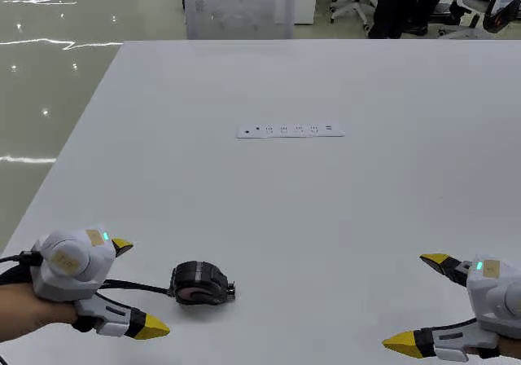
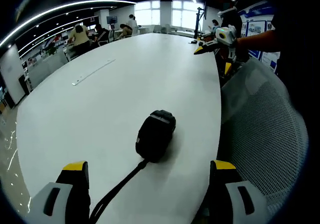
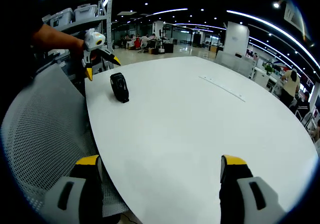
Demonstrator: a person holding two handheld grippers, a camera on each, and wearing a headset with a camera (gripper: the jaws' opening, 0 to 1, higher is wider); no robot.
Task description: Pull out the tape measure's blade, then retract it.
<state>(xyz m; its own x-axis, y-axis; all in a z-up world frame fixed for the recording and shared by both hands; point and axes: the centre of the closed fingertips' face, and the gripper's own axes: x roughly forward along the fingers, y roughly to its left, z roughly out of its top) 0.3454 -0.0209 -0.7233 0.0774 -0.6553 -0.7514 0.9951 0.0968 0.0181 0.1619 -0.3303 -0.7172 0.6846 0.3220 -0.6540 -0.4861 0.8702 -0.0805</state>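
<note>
L gripper [image 1: 138, 286] fingers released, tape measure [image 1: 202, 283] just ahead on worktop [image 1: 326, 202]; R gripper [image 1: 419, 301] fingers released too, well apart.

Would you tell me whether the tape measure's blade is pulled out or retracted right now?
Retracted: the tape measure lies on the table with no blade extending from its case.

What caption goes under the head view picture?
Black tape measure on a white table, the open left gripper beside it, the open right gripper farther off.
</note>
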